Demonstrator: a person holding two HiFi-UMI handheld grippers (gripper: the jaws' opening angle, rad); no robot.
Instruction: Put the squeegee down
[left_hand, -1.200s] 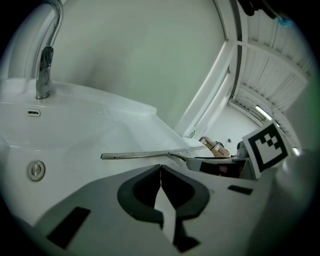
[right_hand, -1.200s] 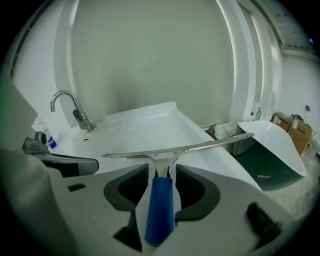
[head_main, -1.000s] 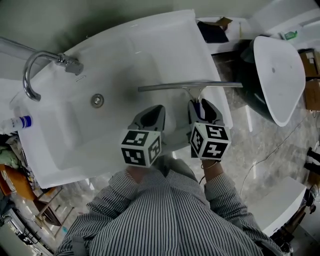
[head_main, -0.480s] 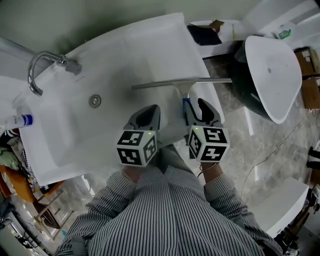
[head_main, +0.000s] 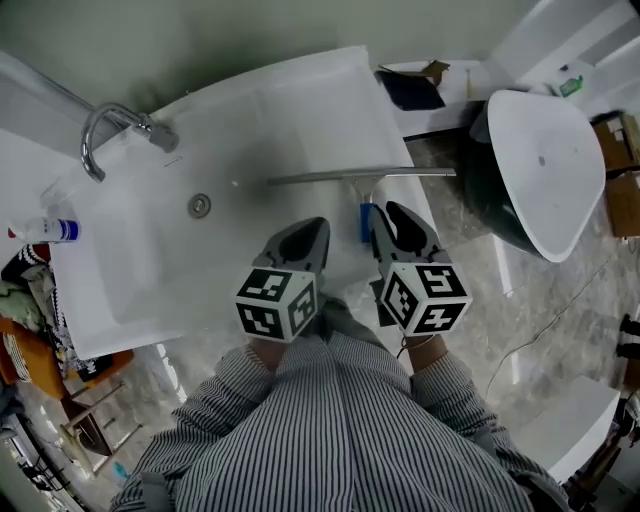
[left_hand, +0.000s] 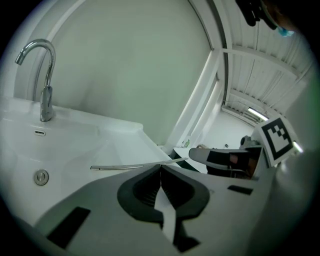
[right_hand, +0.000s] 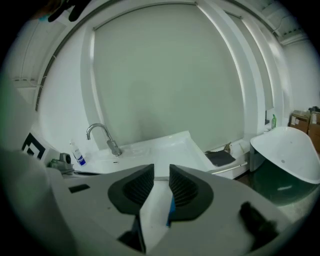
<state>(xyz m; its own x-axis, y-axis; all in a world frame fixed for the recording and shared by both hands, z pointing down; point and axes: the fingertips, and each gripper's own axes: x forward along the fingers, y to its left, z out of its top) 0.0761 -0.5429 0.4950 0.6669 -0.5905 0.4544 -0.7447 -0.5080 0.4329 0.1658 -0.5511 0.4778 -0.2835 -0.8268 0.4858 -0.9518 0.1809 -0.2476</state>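
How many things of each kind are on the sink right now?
squeegee: 1
faucet: 1
drain: 1
bottle: 1
Total: 4

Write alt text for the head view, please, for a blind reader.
A squeegee lies free on the white sink. Beside its blue handle, the right gripper's jaws have just been closing on nothing; the left gripper is shut.

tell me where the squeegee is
Head view: the squeegee lies on the right side of the white sink, just ahead of the right gripper.
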